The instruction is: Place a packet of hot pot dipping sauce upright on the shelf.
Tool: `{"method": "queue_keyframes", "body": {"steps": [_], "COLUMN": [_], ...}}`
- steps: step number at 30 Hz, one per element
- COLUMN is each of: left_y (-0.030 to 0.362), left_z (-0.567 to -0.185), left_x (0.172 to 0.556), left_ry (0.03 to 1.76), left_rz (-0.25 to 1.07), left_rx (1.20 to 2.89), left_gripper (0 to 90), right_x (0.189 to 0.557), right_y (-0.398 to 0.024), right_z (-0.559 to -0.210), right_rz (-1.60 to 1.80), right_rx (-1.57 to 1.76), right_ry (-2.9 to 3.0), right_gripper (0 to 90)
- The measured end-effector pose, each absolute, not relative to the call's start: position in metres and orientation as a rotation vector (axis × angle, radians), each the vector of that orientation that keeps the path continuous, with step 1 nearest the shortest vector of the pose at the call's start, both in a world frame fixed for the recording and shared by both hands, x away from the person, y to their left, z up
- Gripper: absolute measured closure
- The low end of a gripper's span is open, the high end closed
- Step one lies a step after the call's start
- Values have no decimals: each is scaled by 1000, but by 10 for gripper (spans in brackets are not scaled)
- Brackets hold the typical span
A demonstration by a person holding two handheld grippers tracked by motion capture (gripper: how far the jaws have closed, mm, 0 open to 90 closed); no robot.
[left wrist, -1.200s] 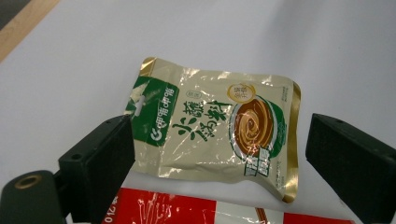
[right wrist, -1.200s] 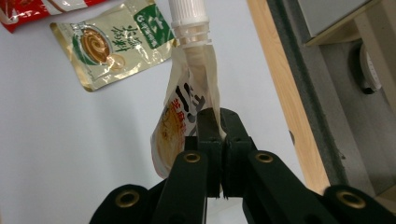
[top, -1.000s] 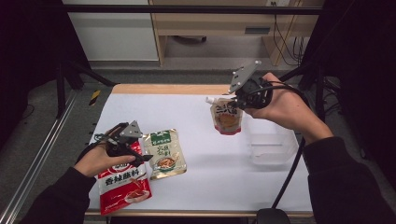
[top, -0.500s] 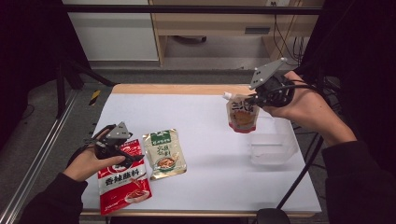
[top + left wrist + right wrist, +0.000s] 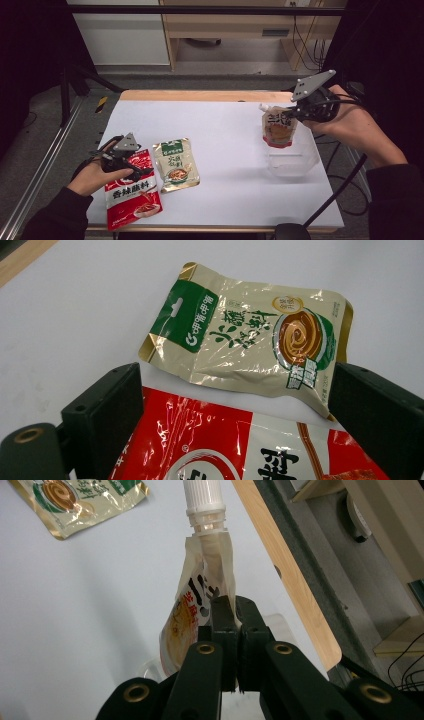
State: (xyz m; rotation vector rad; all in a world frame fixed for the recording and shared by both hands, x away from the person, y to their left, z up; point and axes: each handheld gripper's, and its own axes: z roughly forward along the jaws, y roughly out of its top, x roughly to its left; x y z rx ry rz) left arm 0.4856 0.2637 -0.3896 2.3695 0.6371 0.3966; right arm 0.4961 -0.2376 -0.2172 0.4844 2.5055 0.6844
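My right gripper (image 5: 295,116) is shut on a cream spouted pouch (image 5: 278,129), which hangs upright over a clear plastic container (image 5: 294,161) at the table's right side. In the right gripper view the jaws (image 5: 234,611) pinch the pouch (image 5: 192,605) below its white cap (image 5: 202,495). My left gripper (image 5: 131,161) rests at the front left, open, its jaws (image 5: 235,375) straddling the top edge of a red packet (image 5: 210,445). A cream-and-green sauce packet (image 5: 245,340) lies flat just beyond. Seen from the high view, the red packet (image 5: 134,192) and the green packet (image 5: 175,165) lie side by side.
The white tabletop (image 5: 220,125) has a wooden strip (image 5: 200,95) along its far edge. The clear container stands close to the right edge, where a cable (image 5: 335,195) runs down. A metal rail (image 5: 45,165) lines the floor at the left.
My right gripper has carried the spouted pouch to the right, from the table's back middle to above the clear container. The left hand has barely shifted.
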Motion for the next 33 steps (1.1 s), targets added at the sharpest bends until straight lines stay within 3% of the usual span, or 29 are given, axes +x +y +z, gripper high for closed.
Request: {"method": "queue_keyframes", "body": {"steps": [13,33], "left_y": [263,265], "left_z": [-390,-393], "left_x": [487,488], "left_ry": [641,654], "left_rz": [395,381], "left_rx": [2378,2393], "left_gripper": [75,75], "right_x": [487,489], "right_y": [-266,-276], "right_z": [-245,-265], "right_rz": [685,711], "right_rx": [554,581], "right_ry": [2518,2543], "right_gripper": [892,891]}}
